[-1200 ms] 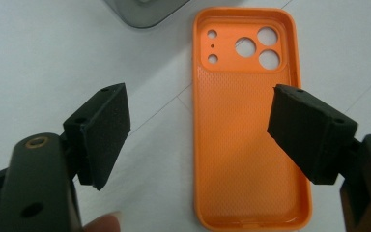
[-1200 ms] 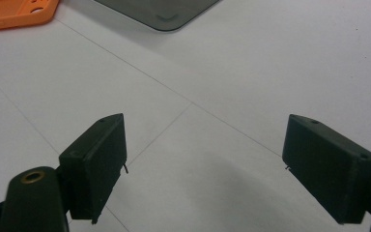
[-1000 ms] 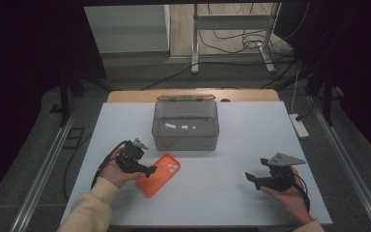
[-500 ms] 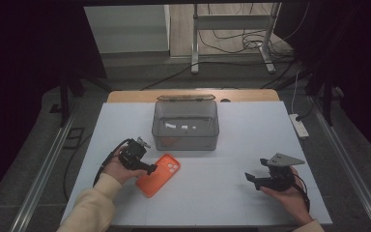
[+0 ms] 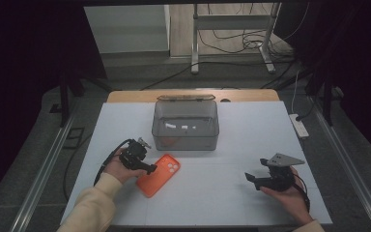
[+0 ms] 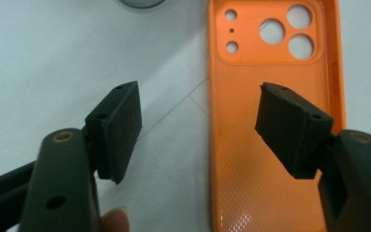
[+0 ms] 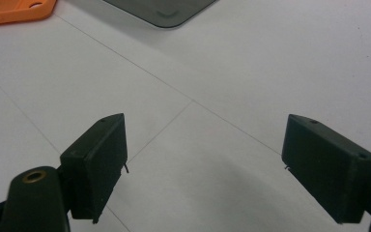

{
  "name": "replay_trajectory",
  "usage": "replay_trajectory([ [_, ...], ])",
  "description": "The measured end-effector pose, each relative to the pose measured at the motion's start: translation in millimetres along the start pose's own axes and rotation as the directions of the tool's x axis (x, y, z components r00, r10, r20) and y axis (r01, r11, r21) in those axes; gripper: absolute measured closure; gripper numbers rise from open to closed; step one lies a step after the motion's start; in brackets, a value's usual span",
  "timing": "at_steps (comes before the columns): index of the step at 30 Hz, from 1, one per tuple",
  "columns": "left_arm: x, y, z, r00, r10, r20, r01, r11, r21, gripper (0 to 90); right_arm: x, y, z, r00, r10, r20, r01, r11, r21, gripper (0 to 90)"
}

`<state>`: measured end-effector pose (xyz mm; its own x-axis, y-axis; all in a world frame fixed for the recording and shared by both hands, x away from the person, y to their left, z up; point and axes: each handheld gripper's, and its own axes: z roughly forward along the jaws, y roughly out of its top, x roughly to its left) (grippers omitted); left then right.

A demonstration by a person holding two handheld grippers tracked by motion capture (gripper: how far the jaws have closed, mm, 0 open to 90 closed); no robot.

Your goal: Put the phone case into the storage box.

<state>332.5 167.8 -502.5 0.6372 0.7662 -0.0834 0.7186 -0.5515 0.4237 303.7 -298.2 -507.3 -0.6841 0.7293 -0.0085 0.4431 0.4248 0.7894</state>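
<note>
the orange phone case [image 5: 158, 174] is lying flat on the white table [image 5: 232, 203], inner side up, with its camera cutouts pointing away from me toward the grey bin [image 5: 185, 126], which is sitting just beyond it near the table's middle. i'm hovering the left claw [image 5: 150, 169] right at the case's left long edge. in the left gripper view the case [image 6: 270, 121] is running between the jaws: one jaw is hanging over its patterned inside, the other over bare table beside it, so that edge is sitting in the gap. the jaws have just been closing in, yet they are standing apart and i'm seeing neither pad pressing on the case. i'm holding the right claw [image 5: 249, 178] well apart from it all, low over the table's right side, its jaws spread wide with nothing but bare table between them.
</note>
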Motion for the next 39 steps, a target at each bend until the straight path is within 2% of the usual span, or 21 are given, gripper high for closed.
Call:
replay_trajectory([
  [21,-0.9,1.9,11.7,0.9995,0.021,0.021,-0.022,0.9983,0.053,51.0,-0.1,-0.4,0.6,1.0,0.003,-0.005,-0.003,1.0,0.003,16.3],
  [26,0.1,2.5,11.4,0.9986,0.016,0.051,-0.02,0.9981,0.059,58.2,-0.8,-0.5,0.5,0.9999,0.008,-0.007,-0.008,1.0,0.002,16.3],
  [39,-0.2,5.0,10.7,0.9975,0.005,0.071,-0.011,0.9967,0.08,74.5,-0.5,-0.6,0.9,0.9999,0.008,-0.008,-0.008,1.0,0.0,16.4],
])
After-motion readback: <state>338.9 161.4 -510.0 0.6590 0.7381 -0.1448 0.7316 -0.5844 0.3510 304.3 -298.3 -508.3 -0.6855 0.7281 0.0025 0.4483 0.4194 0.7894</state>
